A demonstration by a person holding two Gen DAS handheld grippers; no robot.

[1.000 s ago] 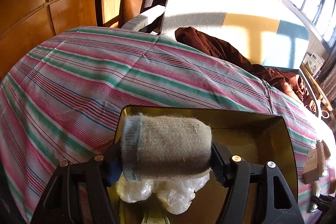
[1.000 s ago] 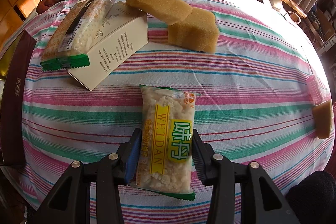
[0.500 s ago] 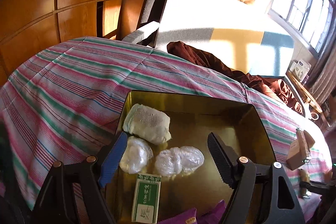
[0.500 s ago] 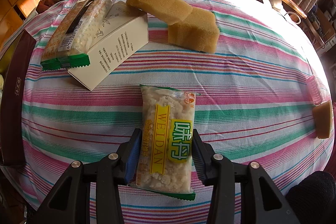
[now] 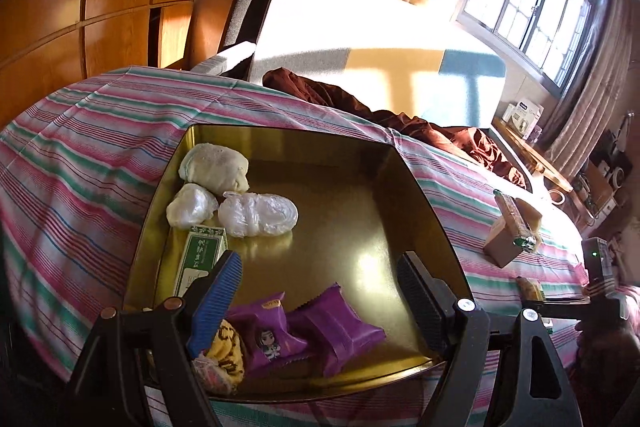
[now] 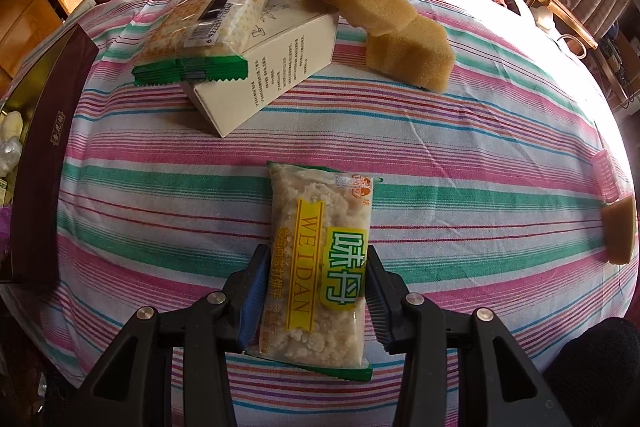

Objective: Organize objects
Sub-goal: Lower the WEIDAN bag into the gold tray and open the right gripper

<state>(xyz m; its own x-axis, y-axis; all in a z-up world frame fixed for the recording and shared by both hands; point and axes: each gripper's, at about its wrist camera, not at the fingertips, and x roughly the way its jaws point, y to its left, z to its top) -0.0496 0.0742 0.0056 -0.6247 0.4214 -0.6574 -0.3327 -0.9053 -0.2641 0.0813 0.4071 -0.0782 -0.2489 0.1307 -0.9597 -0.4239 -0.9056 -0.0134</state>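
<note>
Left wrist view is looking down into a gold tin (image 5: 404, 183) sitting on a striped cloth (image 5: 84, 155). The left gripper (image 5: 320, 291) is hanging over the tin's near half with its jaws spread wide and nothing between them. Lying in the tin's far left corner are a rolled sock (image 5: 214, 169), two plastic-wrapped bundles (image 5: 256, 213) and a green box (image 5: 202, 253); nearer the gripper are lying two purple packets (image 5: 320, 323) and a yellow patterned item (image 5: 226, 347). Beyond the tin, a brown blanket (image 5: 400, 119) is bunching at the cloth's far edge, and a carton (image 5: 504, 239) with a snack on it is standing to the right. Right wrist view is pointing steeply down at the same cloth (image 6: 460, 155). The right gripper (image 6: 314, 297) is clamping a snack pack (image 6: 320, 259) by its long sides, the pads pressing its lower half while the pack is lying flat on the cloth. Farther off, a white carton (image 6: 280, 67) is carrying a second pack (image 6: 208, 27), and two sponges (image 6: 384, 27) are leaning against it, one stacked on the other. A third sponge (image 6: 620, 229) is resting at the right edge just below a pink item (image 6: 607, 177). The tin's dark outer wall (image 6: 44, 155) is showing at the left.
</note>
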